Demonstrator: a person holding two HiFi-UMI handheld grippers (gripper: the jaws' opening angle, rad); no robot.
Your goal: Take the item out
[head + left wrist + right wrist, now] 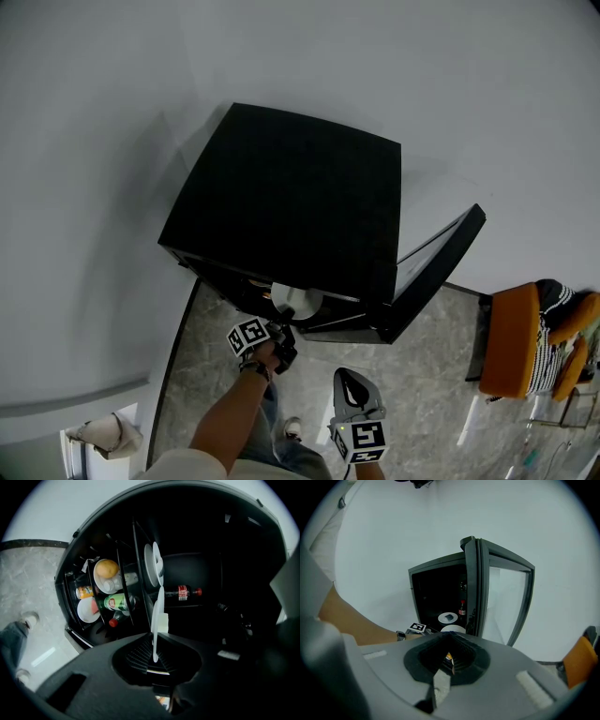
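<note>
Head view looks down; both gripper views face the fridge [291, 206].

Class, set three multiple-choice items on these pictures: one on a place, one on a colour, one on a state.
1. Where is the orange?
A. on top of the black cabinet
B. on a white dish inside it
C. on the floor

2. The cola bottle has a cap that is:
A. red
B. blue
C. green

3. The left gripper is:
A. open, empty
B. shut on the white plate
C. shut on the cola bottle

Answers: B, the left gripper view shows it shelved inside; A, the cap shows red; B, the jaws pinch the plate's rim edge-on.
</note>
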